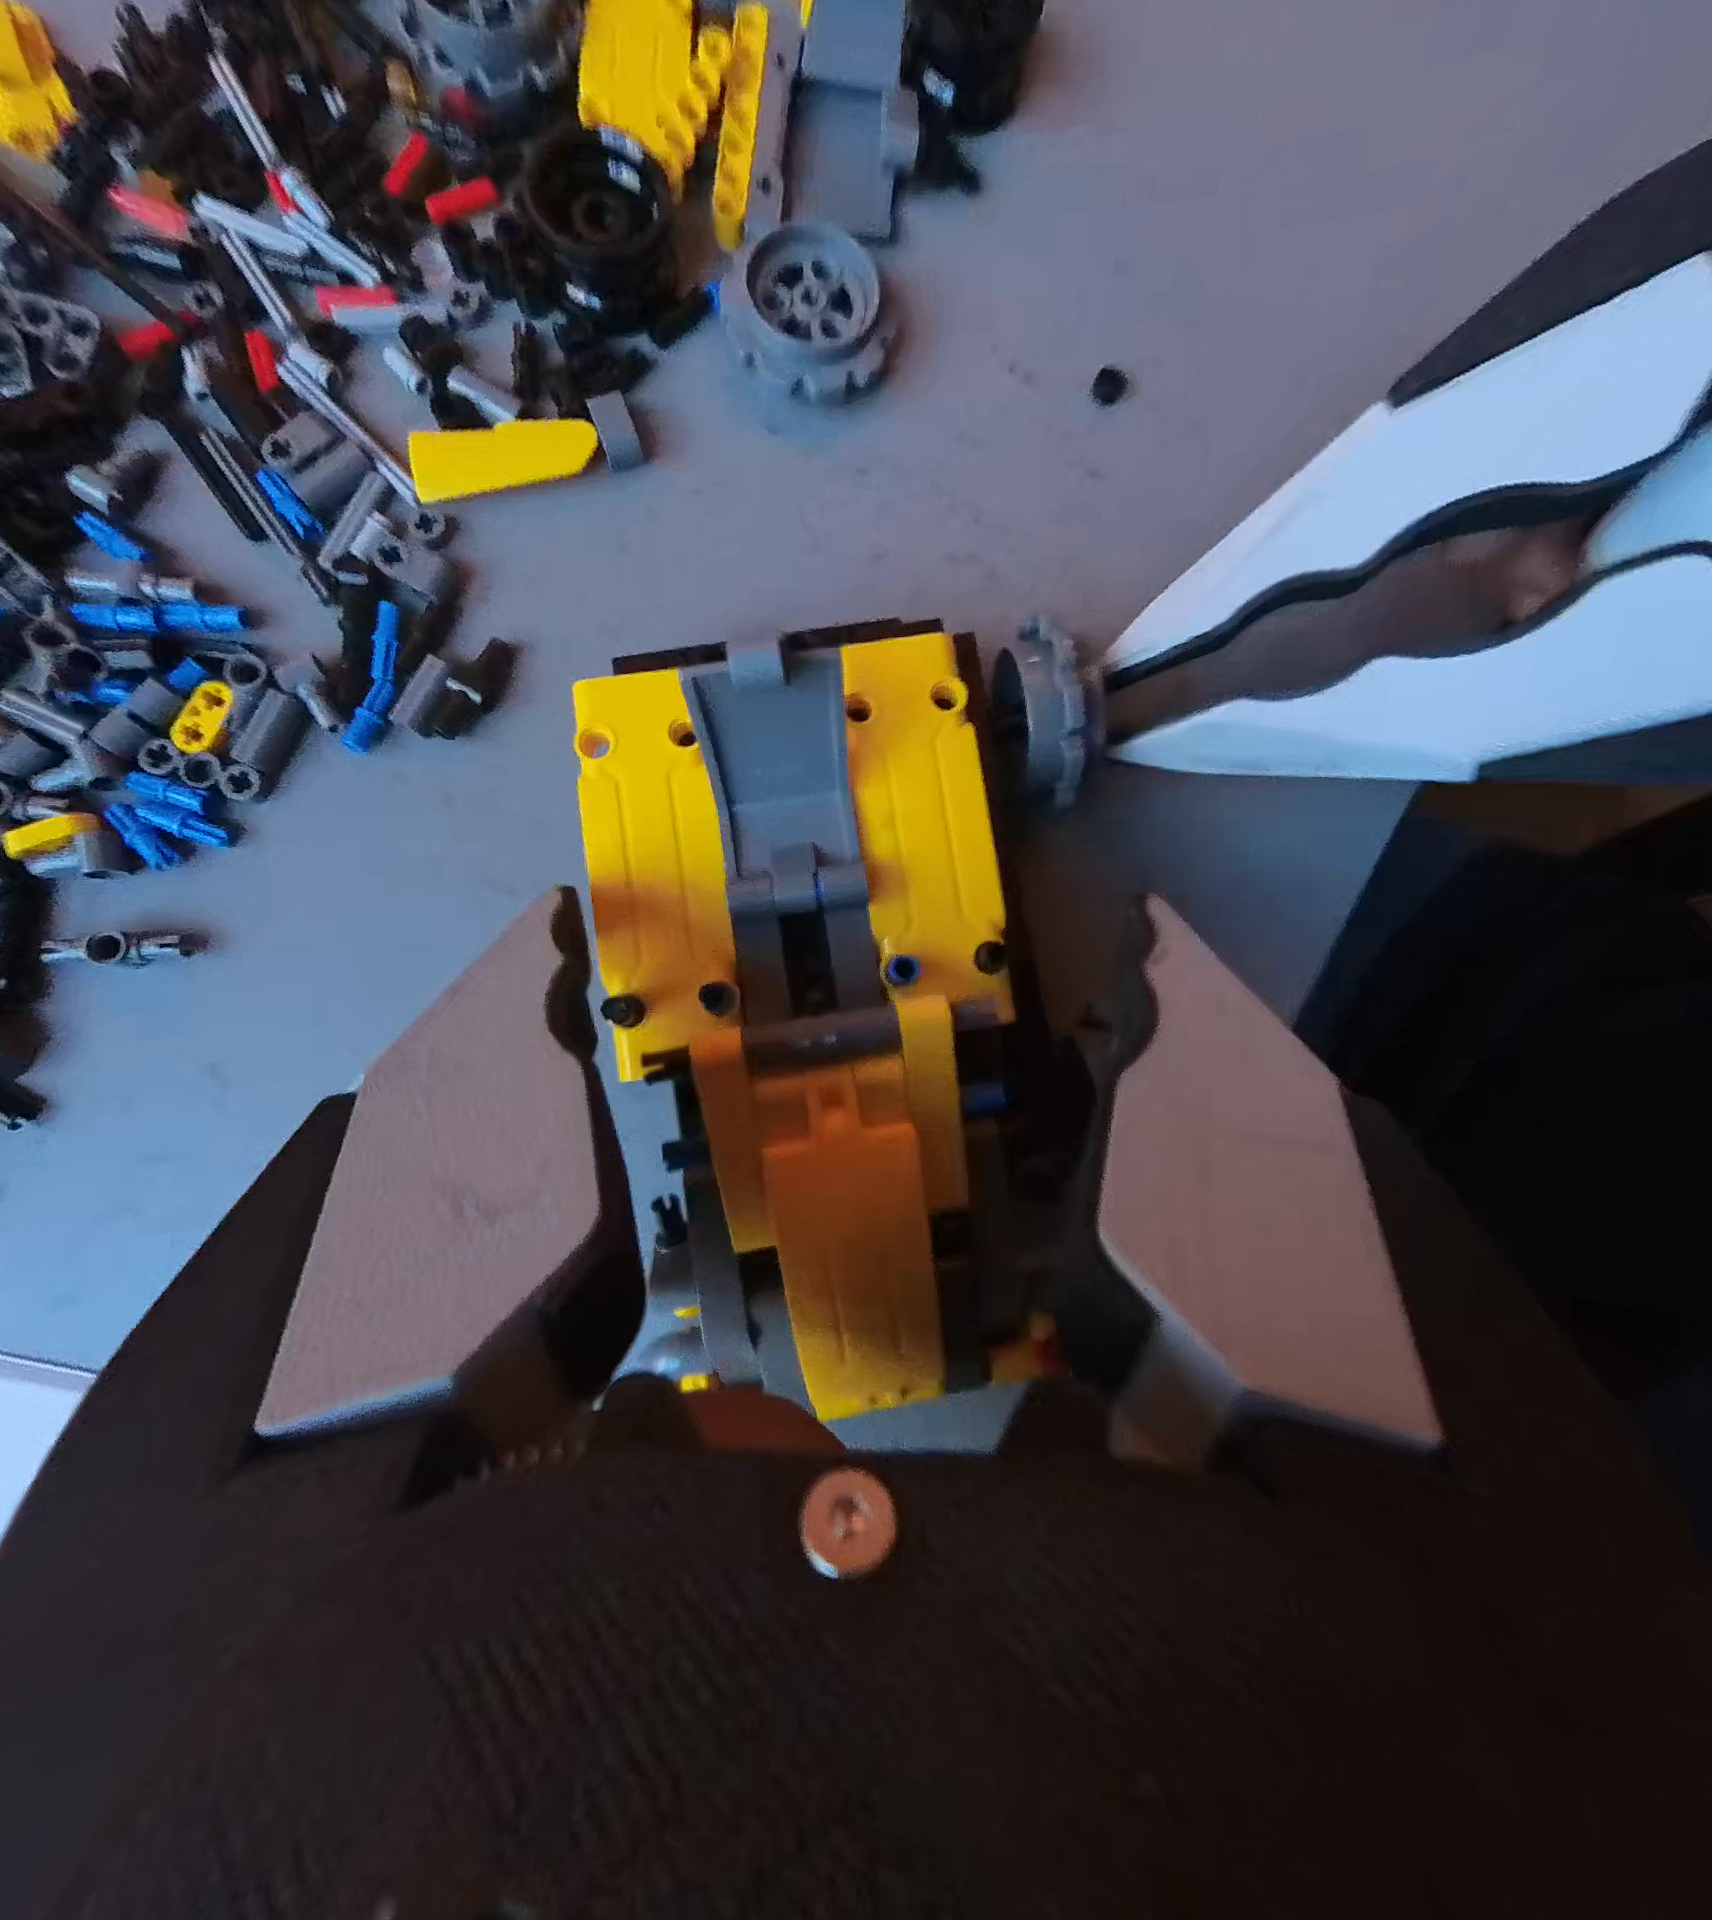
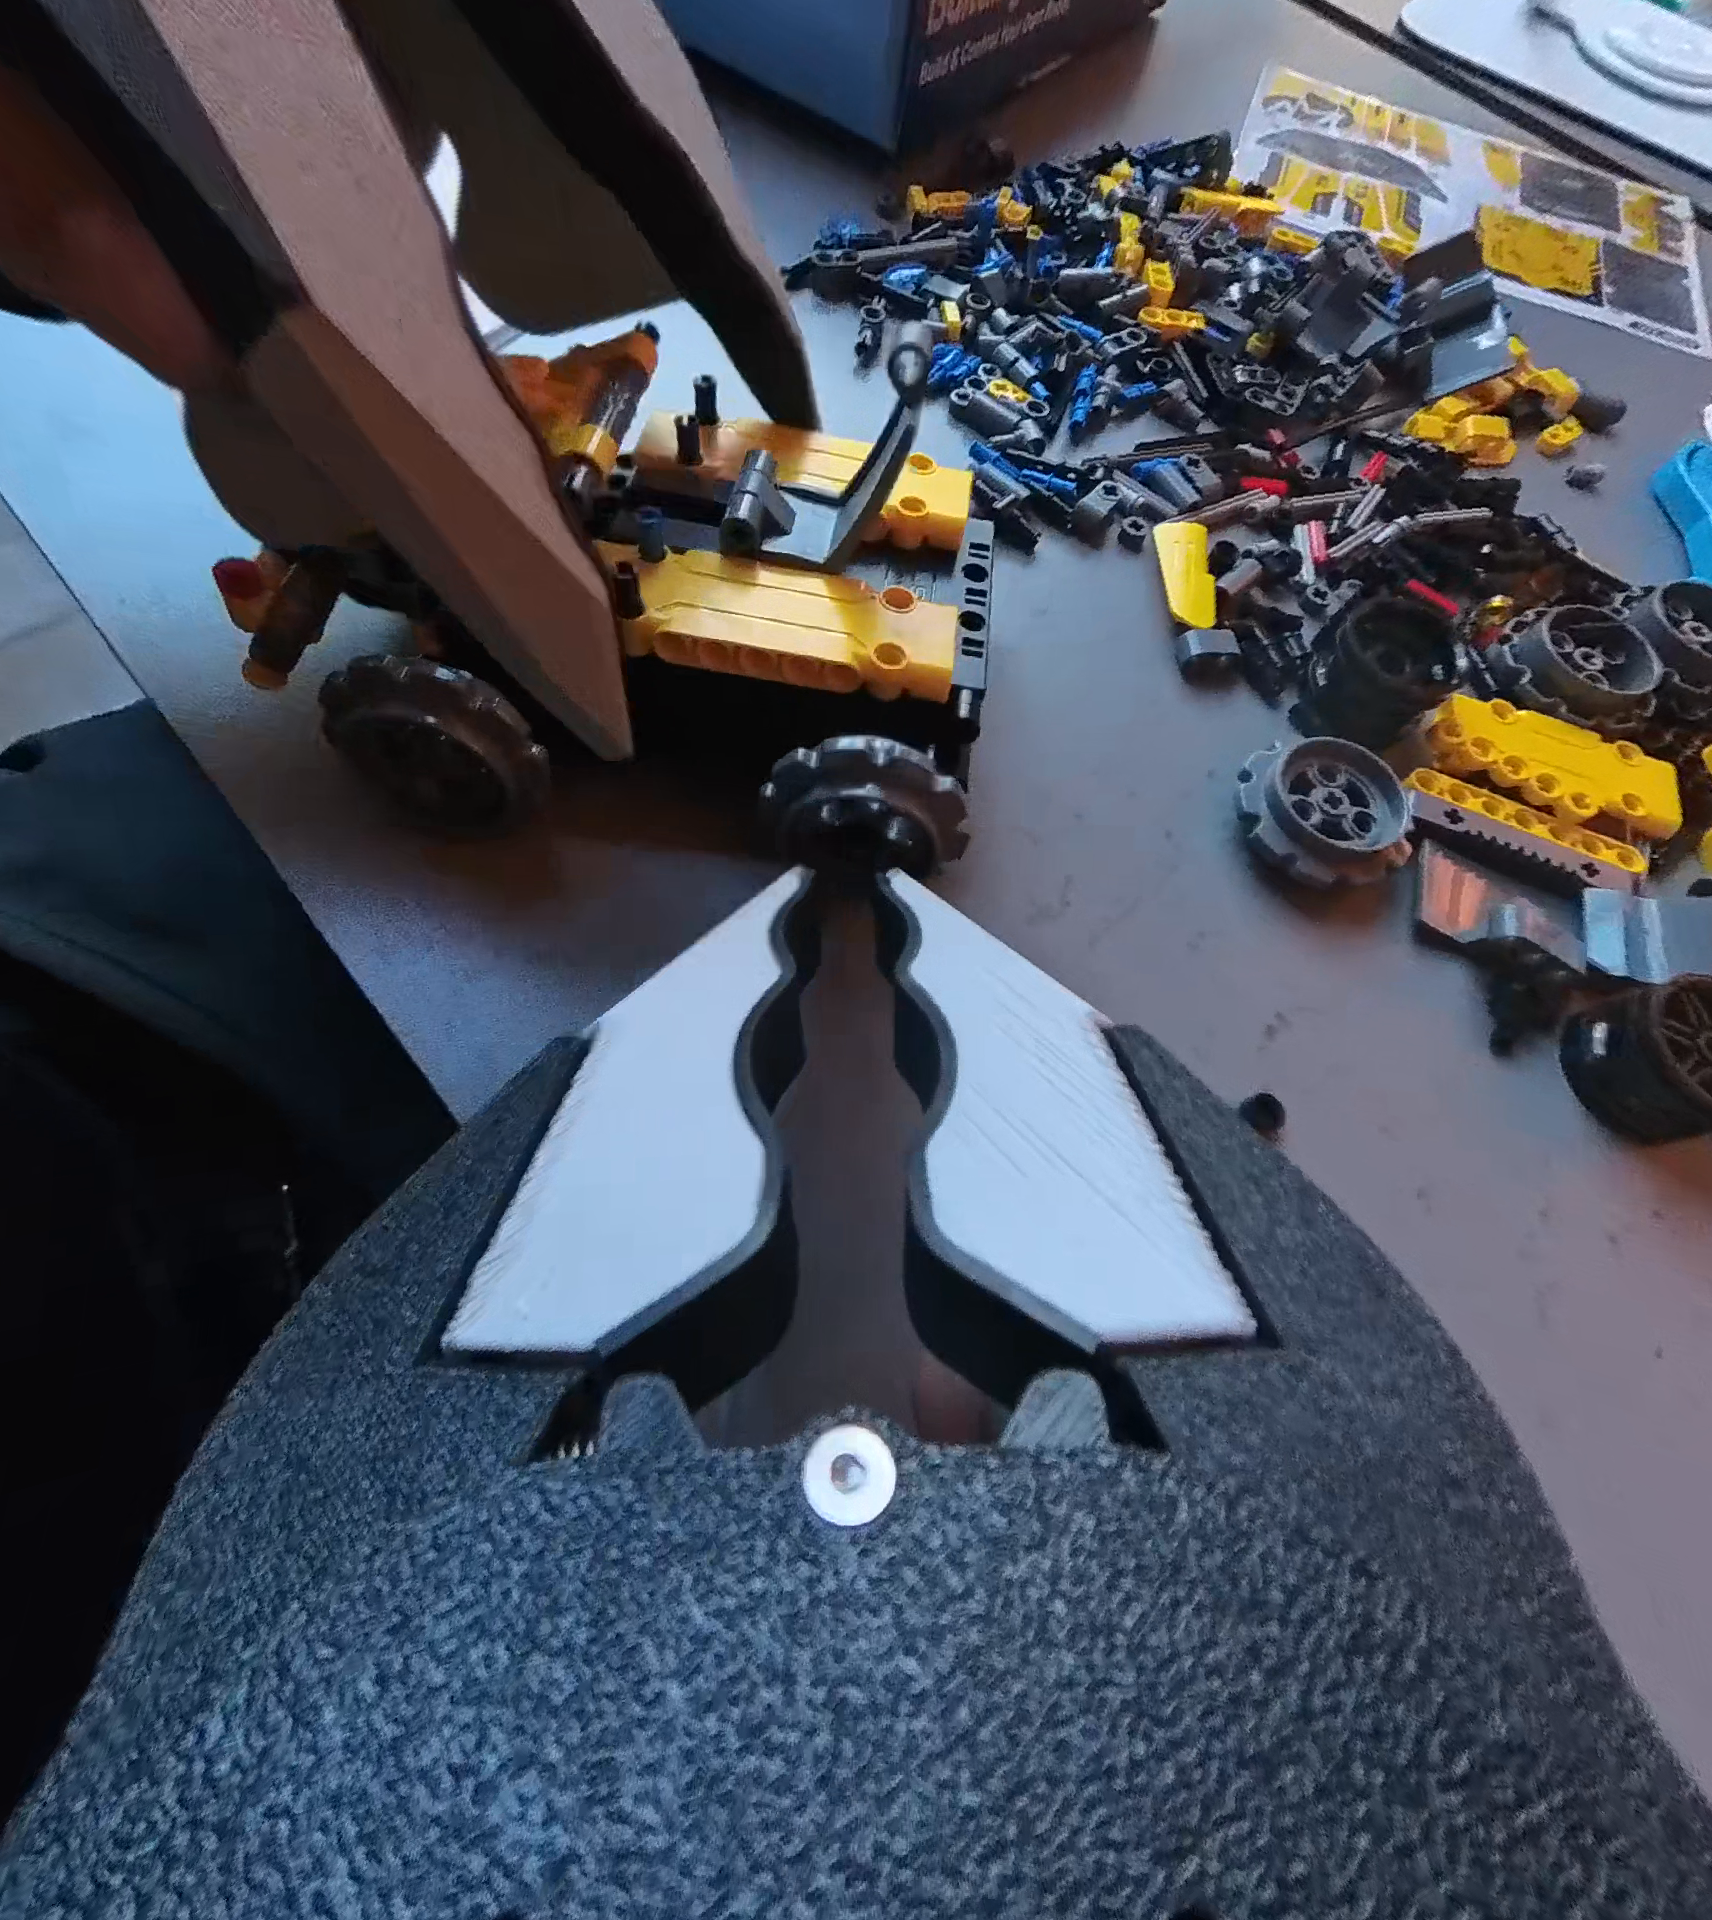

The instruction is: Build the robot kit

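Observation:
A yellow and grey brick vehicle (image 1: 790, 790) stands on the grey table (image 1: 1039, 468). My left gripper (image 1: 852, 925) straddles its body from above, fingers pressed on both sides, shut on it. In the right wrist view its fingers (image 2: 478, 488) clamp the vehicle (image 2: 790, 613) just ahead of a mounted black wheel (image 2: 426, 743). My right gripper (image 2: 844, 878), with white fingers, is shut on a small grey toothed wheel (image 2: 862, 800) that stands against the vehicle's side. In the left wrist view it (image 1: 1106, 698) comes in from the right onto that wheel (image 1: 1044, 717).
A pile of loose parts (image 2: 1195, 343) covers the table beyond the vehicle, with a grey hub (image 2: 1319, 810), black tyres (image 2: 1683, 1049), yellow beams (image 2: 1548, 769), a blue tool (image 2: 1704, 520), a sticker sheet (image 2: 1517, 208) and a dark box (image 2: 987, 62). The table edge runs close behind the vehicle.

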Tool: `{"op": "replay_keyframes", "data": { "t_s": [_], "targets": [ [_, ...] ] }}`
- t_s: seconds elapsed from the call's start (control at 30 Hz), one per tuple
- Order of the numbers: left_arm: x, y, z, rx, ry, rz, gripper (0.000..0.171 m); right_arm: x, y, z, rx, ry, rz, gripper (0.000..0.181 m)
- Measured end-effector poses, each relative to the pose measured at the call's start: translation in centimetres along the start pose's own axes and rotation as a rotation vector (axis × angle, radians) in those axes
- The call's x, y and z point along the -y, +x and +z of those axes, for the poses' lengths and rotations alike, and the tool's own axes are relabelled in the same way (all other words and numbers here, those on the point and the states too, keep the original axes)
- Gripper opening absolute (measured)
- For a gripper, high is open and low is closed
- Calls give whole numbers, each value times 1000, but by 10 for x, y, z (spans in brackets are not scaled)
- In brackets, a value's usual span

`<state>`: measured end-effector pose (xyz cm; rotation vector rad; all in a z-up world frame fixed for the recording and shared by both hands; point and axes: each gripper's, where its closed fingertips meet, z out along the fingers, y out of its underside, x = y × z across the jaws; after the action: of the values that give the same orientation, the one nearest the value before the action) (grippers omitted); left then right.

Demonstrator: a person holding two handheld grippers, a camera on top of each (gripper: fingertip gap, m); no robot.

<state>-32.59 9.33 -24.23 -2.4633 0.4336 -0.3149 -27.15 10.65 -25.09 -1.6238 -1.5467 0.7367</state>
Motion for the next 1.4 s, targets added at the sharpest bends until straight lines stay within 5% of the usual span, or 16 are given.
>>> {"op": "replay_keyframes", "data": {
  "t_s": [0.23,1.1,1.23,1.4],
  "targets": [
    [-19,-9,21,76,-154,84,102,0,0,-1,2,-34,-21,10],
    [-14,-16,22,126,-89,38,100,4,2,4,6,-90,-88,6],
    [-13,-40,18,196,-51,-38,100,-19,10,-3,-37,-135,-95,5],
    [-17,-31,17,137,-64,18,100,-19,19,-9,-38,-96,-19,6]
  ]
}}
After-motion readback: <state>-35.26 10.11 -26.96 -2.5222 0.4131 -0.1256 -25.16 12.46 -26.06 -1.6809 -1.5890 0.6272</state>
